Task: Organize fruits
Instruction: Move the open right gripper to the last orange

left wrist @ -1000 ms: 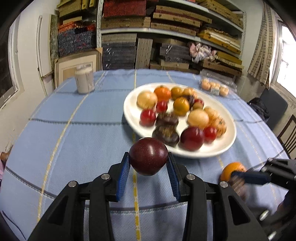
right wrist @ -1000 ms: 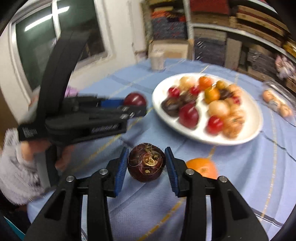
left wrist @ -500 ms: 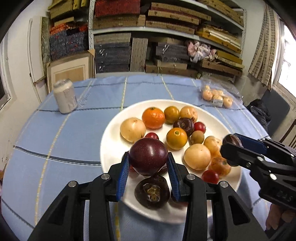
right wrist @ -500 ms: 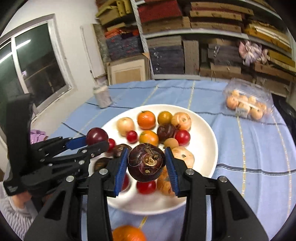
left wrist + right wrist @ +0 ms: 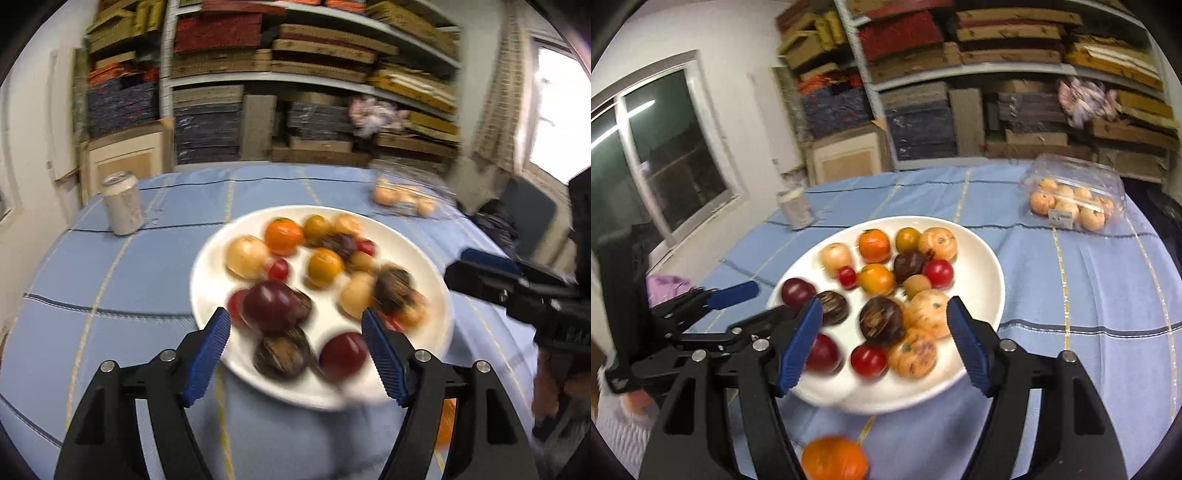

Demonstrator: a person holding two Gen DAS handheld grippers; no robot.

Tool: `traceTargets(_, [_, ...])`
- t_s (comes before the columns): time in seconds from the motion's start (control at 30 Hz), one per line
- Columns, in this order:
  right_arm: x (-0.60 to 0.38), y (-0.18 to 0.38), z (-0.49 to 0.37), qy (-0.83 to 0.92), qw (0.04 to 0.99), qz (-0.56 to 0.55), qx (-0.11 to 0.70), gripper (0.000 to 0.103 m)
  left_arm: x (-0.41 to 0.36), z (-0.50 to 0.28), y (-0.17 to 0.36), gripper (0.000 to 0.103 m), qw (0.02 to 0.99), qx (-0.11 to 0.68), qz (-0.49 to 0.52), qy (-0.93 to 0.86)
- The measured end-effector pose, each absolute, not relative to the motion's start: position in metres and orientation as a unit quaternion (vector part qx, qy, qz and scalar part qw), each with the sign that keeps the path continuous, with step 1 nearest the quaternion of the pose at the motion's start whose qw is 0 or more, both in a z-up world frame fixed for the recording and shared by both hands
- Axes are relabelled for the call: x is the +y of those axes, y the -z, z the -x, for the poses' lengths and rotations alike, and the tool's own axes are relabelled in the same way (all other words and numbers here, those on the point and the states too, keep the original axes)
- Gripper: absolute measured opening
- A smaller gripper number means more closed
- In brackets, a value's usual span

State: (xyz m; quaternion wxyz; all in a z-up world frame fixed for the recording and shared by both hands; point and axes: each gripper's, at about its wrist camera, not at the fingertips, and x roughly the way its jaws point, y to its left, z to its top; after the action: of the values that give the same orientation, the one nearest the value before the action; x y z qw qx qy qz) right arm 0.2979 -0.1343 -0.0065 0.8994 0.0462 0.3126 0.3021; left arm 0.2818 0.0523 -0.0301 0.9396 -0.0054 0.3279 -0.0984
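Left tongs (image 5: pixel 295 328) and right tongs (image 5: pixel 884 325) opening over white plate (image 5: pixel 979 258), gripping nothing. Dark plum (image 5: pixel 271 306) and mangosteen (image 5: pixel 882 321) on plate among fruits. Orange (image 5: pixel 834 459) on tabletop (image 5: pixel 1089 295).

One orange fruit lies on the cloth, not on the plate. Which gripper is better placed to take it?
Probably right. The orange fruit lies just below the opening, empty right gripper, in front of the plate; from the left gripper it shows only at its right finger.
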Motion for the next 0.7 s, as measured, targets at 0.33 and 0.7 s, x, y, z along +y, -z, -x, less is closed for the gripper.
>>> traceTargets(0.33, [-0.166,0.035,-0.222,-0.441,0.836,0.035,0.324,0.062,0.002,-0.220,0.057,0.074,0.909,0.300,-0.113,0.266])
traceTargets(0.7, [-0.160,0.055,-0.249,-0.465,0.795,-0.039,0.387,0.057,0.006,-0.233,0.068,0.072,0.892,0.335,-0.095,0.290])
